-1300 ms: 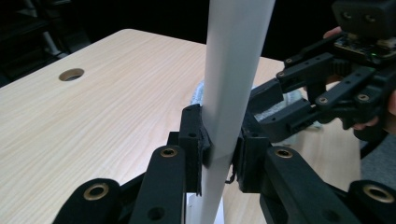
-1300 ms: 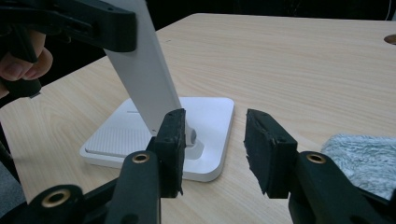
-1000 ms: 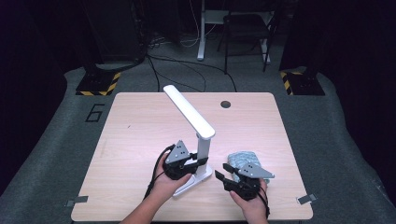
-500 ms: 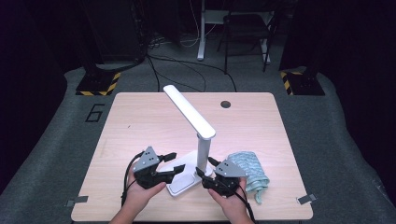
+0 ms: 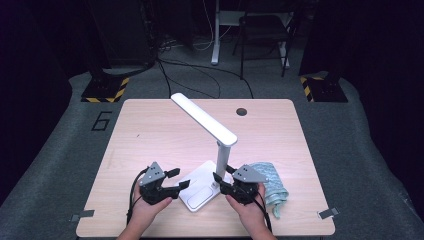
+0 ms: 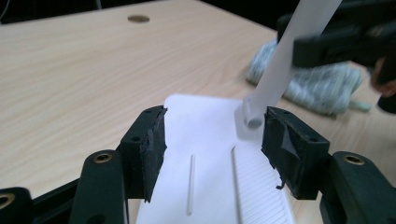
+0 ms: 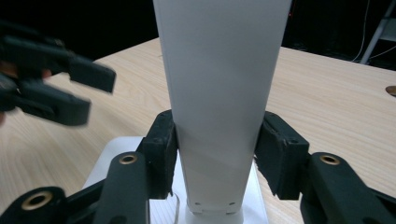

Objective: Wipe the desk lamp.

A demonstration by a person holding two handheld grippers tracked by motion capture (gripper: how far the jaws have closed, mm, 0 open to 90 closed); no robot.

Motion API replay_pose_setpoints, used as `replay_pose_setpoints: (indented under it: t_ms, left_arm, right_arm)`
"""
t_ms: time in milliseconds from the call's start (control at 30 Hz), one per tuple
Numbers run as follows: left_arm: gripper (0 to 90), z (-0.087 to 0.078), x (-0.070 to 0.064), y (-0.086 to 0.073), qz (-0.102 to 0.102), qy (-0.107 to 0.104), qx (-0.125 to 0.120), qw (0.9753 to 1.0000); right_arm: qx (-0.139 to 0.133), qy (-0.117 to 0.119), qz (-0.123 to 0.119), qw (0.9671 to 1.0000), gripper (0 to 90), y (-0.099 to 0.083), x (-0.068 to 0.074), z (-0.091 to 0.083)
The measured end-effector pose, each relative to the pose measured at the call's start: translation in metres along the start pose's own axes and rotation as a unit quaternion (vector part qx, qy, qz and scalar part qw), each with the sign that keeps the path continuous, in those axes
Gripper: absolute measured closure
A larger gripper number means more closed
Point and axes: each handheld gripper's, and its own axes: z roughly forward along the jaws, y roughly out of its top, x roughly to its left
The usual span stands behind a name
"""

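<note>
Two grippers flank a white desk lamp [image 5: 216, 150] that stands near the front edge of the wooden table [image 5: 150, 130]. The right gripper [image 5: 224, 184] sits at the foot of the lamp's upright post; in the right gripper view [image 7: 217, 154] the post rises between its jaws, with the left pad against it and the right pad touching or just beside it, so whether it truly clamps the post cannot be told. The left gripper [image 5: 179, 181] lies at the left edge of the lamp's flat base, jaws parted wide and holding nothing; in the left gripper view [image 6: 212, 149] the white base lies between and beneath those jaws. A pale green cloth [image 5: 270, 181] lies crumpled on the table just right of the right hand [image 5: 247, 205], near the lamp.
</note>
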Motion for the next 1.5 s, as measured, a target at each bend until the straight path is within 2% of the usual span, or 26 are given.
replay_pose_setpoints:
  t_ms: [100,133,333,467,533,667,833,1000,1033,1067,1100,1267,1333,1433,1500]
  left_arm:
    - [37.7,0.01,-0.002,-0.008,0.002,-0.011,0.015,0.9998]
    - [37.2,0.014,-0.004,-0.01,0.003,-0.013,0.019,0.9997]
    - [33.5,0.027,-0.005,-0.019,0.005,-0.017,0.044,0.9989]
    - [32.3,0.03,-0.003,-0.022,0.018,-0.009,0.055,0.9983]
    - [31.4,0.031,-0.002,-0.024,0.012,0.0,0.049,0.9987]
    - [29.1,0.032,0.001,-0.025,0.001,-0.001,0.047,0.9989]
    - [25.7,0.038,0.005,-0.028,-0.007,0.01,0.067,0.9977]
    - [24.8,0.041,0.007,-0.029,0.001,0.02,0.072,0.9972]
    - [23.9,0.042,0.007,-0.029,-0.001,0.022,0.078,0.9967]
    - [23.9,0.043,0.008,-0.03,-0.005,0.023,0.073,0.9971]
    - [23.7,0.042,0.009,-0.03,-0.005,0.018,0.075,0.997]
    - [24.0,0.044,0.006,-0.03,-0.001,0.021,0.07,0.9973]
    - [26.2,0.044,0.005,-0.031,0.003,0.021,0.069,0.9974]
    - [26.8,0.045,0.003,-0.031,-0.004,0.015,0.065,0.9978]
    - [26.8,0.046,0.001,-0.03,0.003,0.015,0.069,0.9975]
  right_arm:
    - [0.005,0.011,0.012,0.9999,51.2,0.001,-0.003,0.001]
    - [0.005,0.013,0.005,0.9999,51.2,0.001,-0.004,0.002]
    - [0.006,0.02,0.004,0.9998,51.6,0.003,-0.007,0.008]
    - [0.011,0.028,-0.007,0.9995,51.8,0.007,-0.008,0.015]
    - [0.01,0.029,-0.011,0.9995,51.9,0.009,-0.009,0.02]
    - [0.018,0.038,-0.009,0.9991,51.9,0.013,-0.01,0.028]
    - [0.022,0.043,-0.014,0.9987,51.9,0.018,-0.012,0.038]
    - [0.021,0.044,-0.019,0.9987,51.9,0.02,-0.013,0.042]
    - [0.02,0.045,-0.017,0.9986,51.9,0.02,-0.014,0.043]
    - [0.02,0.045,-0.017,0.9986,51.9,0.02,-0.014,0.043]
    - [0.021,0.046,-0.017,0.9986,51.9,0.02,-0.014,0.043]
    - [0.018,0.047,-0.016,0.9986,51.7,0.02,-0.017,0.045]
    - [0.019,0.042,-0.011,0.9989,51.7,0.021,-0.019,0.045]
    - [0.018,0.041,-0.001,0.999,51.3,0.021,-0.023,0.045]
    - [0.017,0.039,0.002,0.9991,51.2,0.021,-0.025,0.046]
